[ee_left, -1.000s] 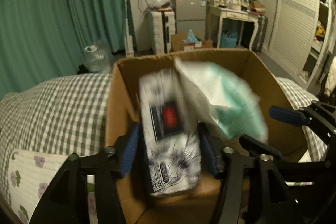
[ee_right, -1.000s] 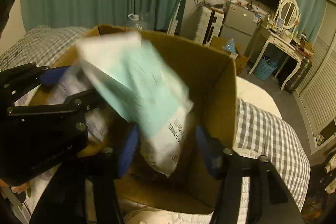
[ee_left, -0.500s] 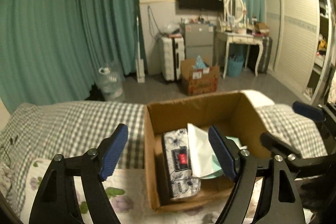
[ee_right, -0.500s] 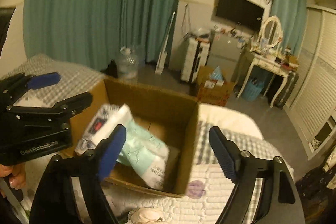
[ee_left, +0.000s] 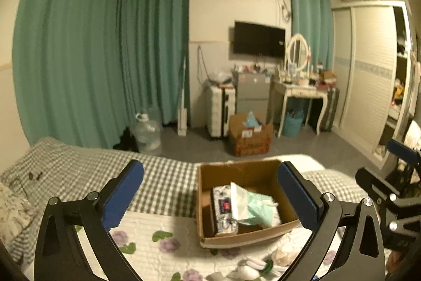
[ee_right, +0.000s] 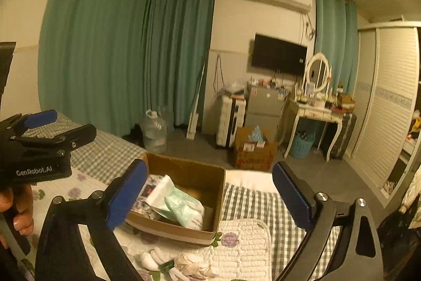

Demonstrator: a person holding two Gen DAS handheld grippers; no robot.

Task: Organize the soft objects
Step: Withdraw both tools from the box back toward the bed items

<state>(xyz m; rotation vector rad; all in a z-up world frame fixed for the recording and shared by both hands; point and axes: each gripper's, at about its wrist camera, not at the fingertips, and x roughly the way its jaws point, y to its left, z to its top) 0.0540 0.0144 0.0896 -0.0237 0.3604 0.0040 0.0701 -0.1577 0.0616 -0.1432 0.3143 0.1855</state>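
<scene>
An open cardboard box (ee_left: 236, 237) stands on the bed; it also shows in the right wrist view (ee_right: 218, 196). Inside lie a patterned tissue pack with a red label (ee_left: 223, 210) and a white and mint-green soft pack (ee_left: 252, 207), the latter also in the right wrist view (ee_right: 179, 204). My left gripper (ee_left: 210, 194) is open and empty, held high and back from the box. My right gripper (ee_right: 210, 196) is open and empty, likewise above the box. A white plush toy (ee_right: 189, 264) lies on the quilt in front of the box.
The bed has a grey checked blanket (ee_left: 158, 183) and a floral quilted pad (ee_left: 158, 241). Beyond the bed stand a water jug (ee_left: 147, 134), a suitcase (ee_left: 219, 109), a floor carton (ee_left: 250, 136), a dressing table (ee_left: 302, 96) and a wardrobe (ee_left: 368, 86).
Both grippers let go of their packs, which now lie in the box. Both opened wide and pulled up and back from the box.
</scene>
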